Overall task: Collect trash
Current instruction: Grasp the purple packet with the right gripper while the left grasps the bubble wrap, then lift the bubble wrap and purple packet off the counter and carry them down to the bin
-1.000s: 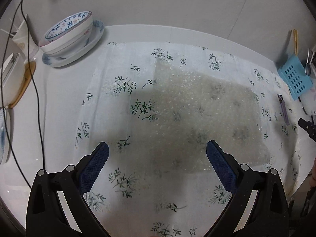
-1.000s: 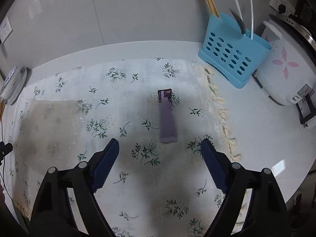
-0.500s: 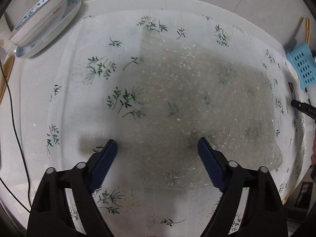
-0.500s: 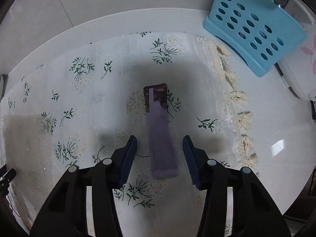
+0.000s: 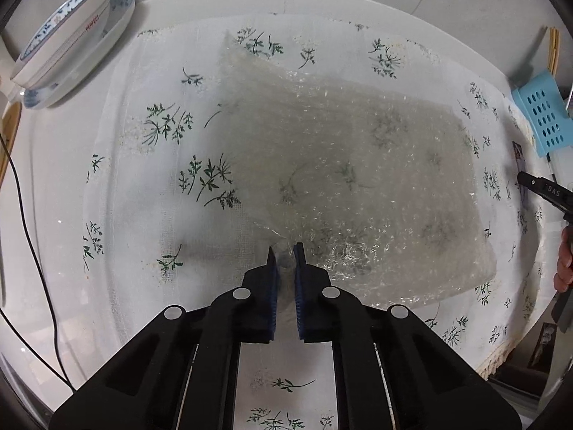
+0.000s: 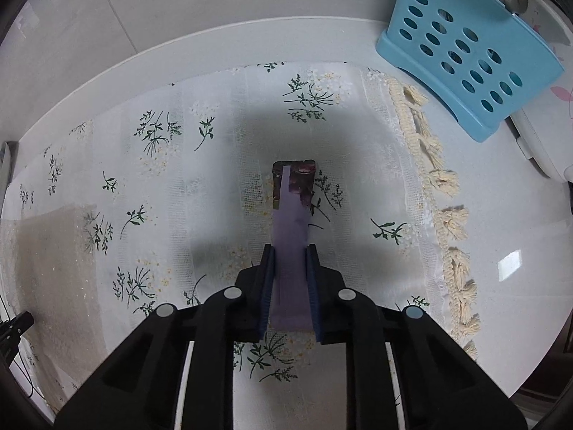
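A clear sheet of bubble wrap (image 5: 358, 165) lies on the flowered tablecloth (image 5: 150, 165). My left gripper (image 5: 285, 251) is shut on its near left corner, which is pinched up between the blue pads. A long purple wrapper (image 6: 292, 215) lies on the cloth in the right wrist view. My right gripper (image 6: 290, 249) is shut on its near end, the dark torn end pointing away. The bubble wrap's edge also shows at the left of the right wrist view (image 6: 53, 251).
Stacked blue-patterned bowls (image 5: 68, 46) stand at the far left. A blue perforated utensil holder (image 6: 469, 61) and a white rice cooker (image 6: 544, 114) stand at the far right. A black cable (image 5: 32, 251) runs along the left edge. The cloth's tasselled fringe (image 6: 444, 215) lies at right.
Both grippers have moved forward and down and shut: the left on the corner of the bubble wrap, the right on the near end of the purple wrapper.
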A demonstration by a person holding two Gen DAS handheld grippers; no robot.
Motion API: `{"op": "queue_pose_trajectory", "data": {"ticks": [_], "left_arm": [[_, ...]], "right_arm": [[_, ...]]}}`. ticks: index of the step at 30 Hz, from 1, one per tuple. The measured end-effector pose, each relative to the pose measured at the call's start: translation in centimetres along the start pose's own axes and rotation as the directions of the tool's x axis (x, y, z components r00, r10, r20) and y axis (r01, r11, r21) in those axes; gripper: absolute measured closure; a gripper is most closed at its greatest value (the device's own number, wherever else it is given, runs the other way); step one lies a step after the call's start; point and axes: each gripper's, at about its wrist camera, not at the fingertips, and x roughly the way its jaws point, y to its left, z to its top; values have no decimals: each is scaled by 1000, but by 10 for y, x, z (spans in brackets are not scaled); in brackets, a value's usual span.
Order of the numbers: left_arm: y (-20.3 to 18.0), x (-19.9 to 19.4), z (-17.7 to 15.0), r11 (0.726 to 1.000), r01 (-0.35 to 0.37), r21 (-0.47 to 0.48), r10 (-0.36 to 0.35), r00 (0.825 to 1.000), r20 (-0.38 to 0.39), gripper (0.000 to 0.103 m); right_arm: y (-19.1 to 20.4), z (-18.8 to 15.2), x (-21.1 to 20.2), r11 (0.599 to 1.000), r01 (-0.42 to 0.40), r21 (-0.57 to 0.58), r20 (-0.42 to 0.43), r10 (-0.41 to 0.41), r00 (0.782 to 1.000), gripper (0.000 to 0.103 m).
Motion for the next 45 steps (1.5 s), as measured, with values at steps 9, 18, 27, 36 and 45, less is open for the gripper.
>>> {"op": "queue_pose_trajectory", "data": {"ticks": [9, 18, 27, 36, 45], "left_arm": [[-4, -25, -3, 998, 58, 2, -58, 995, 85, 97], [-3, -59, -9, 994, 97, 41, -103, 981, 165, 97], [-16, -114, -27, 984, 156, 91, -174, 953, 247, 97], [-35, -155, -53, 977, 176, 124, -206, 929, 308, 97], [-55, -193, -89, 965, 205, 163, -251, 905, 343, 97]], "right_arm": [[-5, -11, -22, 1000, -18, 6, 46, 17, 999, 88], [-11, -39, -66, 999, -36, -15, 113, 37, 993, 88], [-9, -71, -130, 997, -68, -37, 221, 74, 973, 88], [2, -107, -184, 992, -106, -62, 273, 119, 955, 88], [7, -153, -228, 989, -118, -84, 306, 139, 942, 88]]}}
